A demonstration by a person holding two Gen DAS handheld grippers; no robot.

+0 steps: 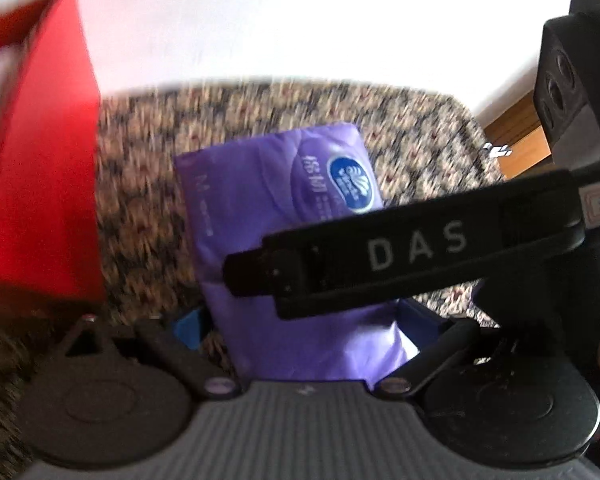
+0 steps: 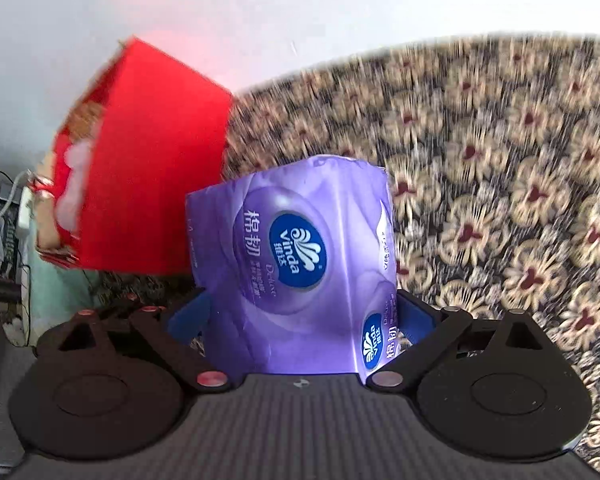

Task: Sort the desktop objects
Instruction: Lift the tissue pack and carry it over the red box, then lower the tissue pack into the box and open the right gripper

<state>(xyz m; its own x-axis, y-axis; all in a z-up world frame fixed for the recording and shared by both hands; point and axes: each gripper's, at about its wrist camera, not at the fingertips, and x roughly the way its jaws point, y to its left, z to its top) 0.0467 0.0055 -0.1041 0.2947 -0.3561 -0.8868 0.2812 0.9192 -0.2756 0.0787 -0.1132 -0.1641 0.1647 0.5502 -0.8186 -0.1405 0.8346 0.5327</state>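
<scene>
— Well, where's the tissue pack (image 2: 296,264)?
— Pinched in both my grippers, right gripper (image 2: 300,320) and left gripper (image 1: 304,328), red box (image 2: 148,168) at ten o'clock.
— Risk?
— I fear uneven pulls tearing the wrapper.

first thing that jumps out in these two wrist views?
The purple tissue pack, dead centre in both views and clamped between each gripper's blue pads. Next, the red box to its upper left, on the floral cloth. In the left view, the right gripper crosses the pack.
</scene>
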